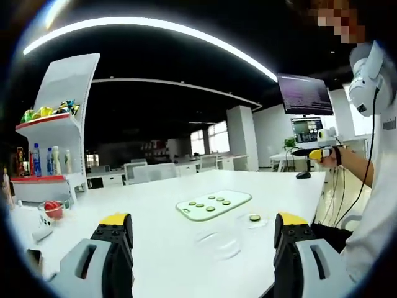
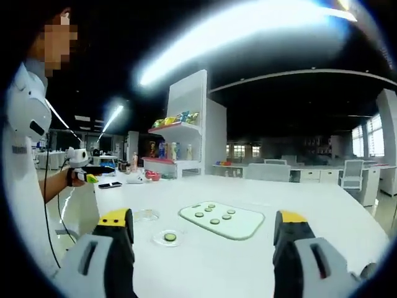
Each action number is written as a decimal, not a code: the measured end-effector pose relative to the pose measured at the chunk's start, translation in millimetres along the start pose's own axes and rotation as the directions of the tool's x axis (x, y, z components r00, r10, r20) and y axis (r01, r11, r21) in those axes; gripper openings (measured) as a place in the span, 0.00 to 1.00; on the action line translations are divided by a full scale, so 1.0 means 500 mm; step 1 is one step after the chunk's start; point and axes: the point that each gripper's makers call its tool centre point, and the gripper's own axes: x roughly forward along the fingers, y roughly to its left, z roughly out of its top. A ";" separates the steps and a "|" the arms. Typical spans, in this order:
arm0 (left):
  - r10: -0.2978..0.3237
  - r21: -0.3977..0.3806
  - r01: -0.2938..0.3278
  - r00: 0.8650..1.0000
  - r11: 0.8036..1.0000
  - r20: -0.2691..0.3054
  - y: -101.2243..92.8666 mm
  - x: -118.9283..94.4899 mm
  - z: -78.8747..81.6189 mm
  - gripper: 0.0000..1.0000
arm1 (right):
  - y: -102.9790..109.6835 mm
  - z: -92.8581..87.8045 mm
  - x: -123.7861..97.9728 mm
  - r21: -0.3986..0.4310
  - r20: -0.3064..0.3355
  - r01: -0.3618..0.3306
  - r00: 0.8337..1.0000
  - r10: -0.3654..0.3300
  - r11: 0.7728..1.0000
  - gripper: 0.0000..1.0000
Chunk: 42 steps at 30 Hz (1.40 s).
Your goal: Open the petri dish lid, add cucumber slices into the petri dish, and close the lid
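Fingers (image 1: 118, 239) of left gripper (image 1: 201, 245) wide apart, holding nothing; same for right gripper (image 2: 205, 242). Near table (image 2: 322, 217) edge: petri dish (image 2: 169, 237) with one cucumber slice (image 2: 169, 236), lid (image 2: 146, 215) beside. Farther: board (image 2: 239, 223) carrying more slices.

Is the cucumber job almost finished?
Partly. The lid is off beside the petri dish, which holds one cucumber slice. Both hand-held grippers, left and right, are open and empty. More slices wait on the cutting board; closing remains.
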 end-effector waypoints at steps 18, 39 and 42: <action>-0.250 0.014 0.251 0.966 0.968 -0.064 -0.041 0.066 -0.038 0.93 | 0.130 -0.031 0.181 -0.073 -0.148 -0.347 0.931 0.334 0.935 0.91; -0.390 -0.007 0.396 0.901 0.918 -0.187 -0.052 0.147 -0.107 0.93 | 0.259 -0.098 0.350 -0.092 -0.324 -0.576 0.789 0.522 0.813 0.89; -0.427 -0.003 0.436 0.881 0.900 -0.205 -0.056 0.151 -0.117 0.92 | 0.274 -0.113 0.370 -0.088 -0.350 -0.604 0.763 0.543 0.792 0.89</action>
